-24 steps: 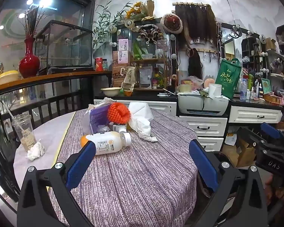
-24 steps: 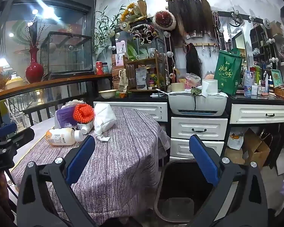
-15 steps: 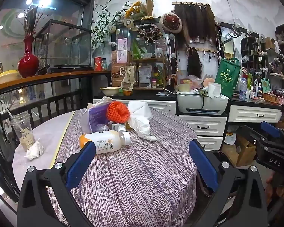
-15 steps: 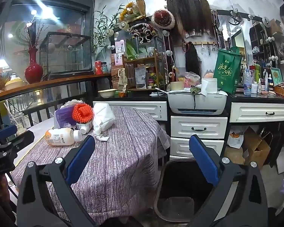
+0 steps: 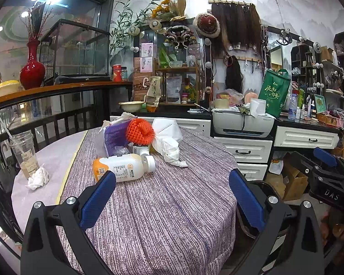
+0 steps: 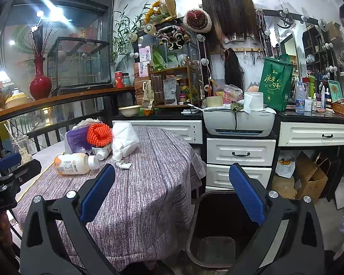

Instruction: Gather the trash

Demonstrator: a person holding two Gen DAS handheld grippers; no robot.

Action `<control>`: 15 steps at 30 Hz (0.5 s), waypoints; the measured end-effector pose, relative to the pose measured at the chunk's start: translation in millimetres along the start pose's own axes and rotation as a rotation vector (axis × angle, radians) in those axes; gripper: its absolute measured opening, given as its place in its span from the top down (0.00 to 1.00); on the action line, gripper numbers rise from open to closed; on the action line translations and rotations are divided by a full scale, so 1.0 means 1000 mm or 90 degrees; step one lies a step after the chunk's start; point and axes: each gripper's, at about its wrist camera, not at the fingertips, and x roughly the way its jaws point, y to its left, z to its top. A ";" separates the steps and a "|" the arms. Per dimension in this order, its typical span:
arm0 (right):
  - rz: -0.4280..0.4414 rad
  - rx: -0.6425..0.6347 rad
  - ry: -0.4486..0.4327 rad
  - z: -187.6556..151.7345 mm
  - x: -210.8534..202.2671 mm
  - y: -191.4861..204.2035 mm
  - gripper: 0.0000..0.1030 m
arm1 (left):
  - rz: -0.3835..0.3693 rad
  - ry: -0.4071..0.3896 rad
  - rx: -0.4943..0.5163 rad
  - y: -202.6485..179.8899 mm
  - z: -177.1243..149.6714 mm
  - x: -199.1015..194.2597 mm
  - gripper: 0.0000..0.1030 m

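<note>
Both grippers gape empty: my left gripper [image 5: 172,197] hovers over the table's trash pile, milk bottle [image 5: 123,166] lying nearest; only right gripper [image 6: 172,197] shows the black bin [image 6: 217,247] below.

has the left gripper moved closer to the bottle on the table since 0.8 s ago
Barely. The left gripper is open above the tablecloth, and the bottle sits at almost the same spot beside its left finger, only marginally shifted against the printer.

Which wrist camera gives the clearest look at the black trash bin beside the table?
The right wrist view: the black trash bin sits right below the open right gripper, showing rim, inner walls and bottom. The left wrist view catches only a sliver of its rim past the purple striped tablecloth.
</note>
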 end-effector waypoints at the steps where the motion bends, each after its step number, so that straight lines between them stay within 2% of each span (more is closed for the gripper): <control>1: 0.000 0.000 0.000 0.000 0.000 0.000 0.05 | -0.001 0.002 0.000 -0.001 0.000 0.000 0.05; 15: 0.000 -0.001 0.003 0.000 0.001 0.000 0.05 | -0.001 0.002 -0.001 -0.002 0.000 0.000 0.05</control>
